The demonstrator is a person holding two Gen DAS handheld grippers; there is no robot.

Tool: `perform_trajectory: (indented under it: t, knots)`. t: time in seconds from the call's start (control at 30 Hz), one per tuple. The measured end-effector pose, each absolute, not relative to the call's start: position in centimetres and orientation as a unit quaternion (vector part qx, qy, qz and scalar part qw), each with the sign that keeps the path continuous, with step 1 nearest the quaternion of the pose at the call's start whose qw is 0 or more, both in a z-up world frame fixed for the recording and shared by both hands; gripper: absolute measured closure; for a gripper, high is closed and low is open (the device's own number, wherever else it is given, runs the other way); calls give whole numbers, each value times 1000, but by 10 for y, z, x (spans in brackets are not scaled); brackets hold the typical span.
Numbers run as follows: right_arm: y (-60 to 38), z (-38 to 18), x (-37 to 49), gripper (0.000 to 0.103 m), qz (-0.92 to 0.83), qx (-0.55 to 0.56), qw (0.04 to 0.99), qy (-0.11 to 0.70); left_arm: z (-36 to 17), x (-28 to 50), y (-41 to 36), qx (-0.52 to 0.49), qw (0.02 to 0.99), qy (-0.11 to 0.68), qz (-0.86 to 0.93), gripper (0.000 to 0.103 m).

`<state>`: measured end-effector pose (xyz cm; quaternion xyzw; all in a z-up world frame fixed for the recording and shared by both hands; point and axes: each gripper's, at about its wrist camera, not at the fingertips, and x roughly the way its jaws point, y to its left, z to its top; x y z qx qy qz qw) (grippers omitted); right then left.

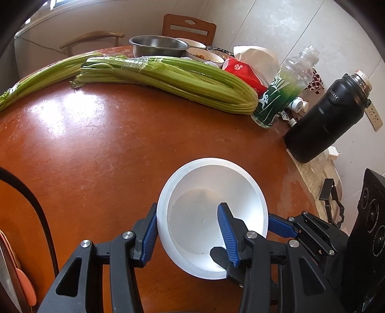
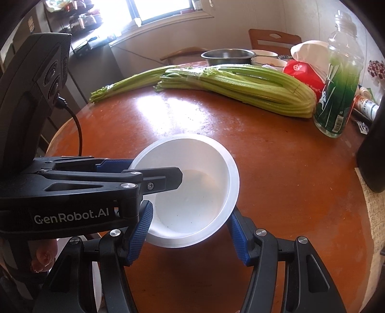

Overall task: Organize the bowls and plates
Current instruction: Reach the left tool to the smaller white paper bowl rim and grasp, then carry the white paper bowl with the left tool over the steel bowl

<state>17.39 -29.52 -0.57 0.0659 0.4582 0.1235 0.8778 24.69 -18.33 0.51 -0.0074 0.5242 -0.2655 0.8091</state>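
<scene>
Bright window (image 2: 166, 9) behind; pale tiled wall (image 1: 276, 21); wooden chair (image 1: 189, 26); glossy brown table (image 1: 96, 144).

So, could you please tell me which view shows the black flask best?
The left wrist view: the flask stands whole there, cap included, beside the bottle. The right wrist view catches only a dark sliver of it at the right edge.

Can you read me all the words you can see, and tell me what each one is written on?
"GenRobot.AI": on the side of the left gripper.
"GGUJ": on the black flask.
Green bottle: big white characters and a barcode, too warped to read.
Red tissue pack: small white letters, too blurred.
Small white bottles: labels too small.
Paper at the table edge: handwriting, too small.
</scene>
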Motion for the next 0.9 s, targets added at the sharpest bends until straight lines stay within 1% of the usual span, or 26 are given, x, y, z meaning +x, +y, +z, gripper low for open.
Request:
perform_trajectory:
  t: [0.9]
  knots:
    - [-290, 16, 150, 39, 130, 57, 889, 435, 30, 219, -170, -4, 826, 498, -265, 55]
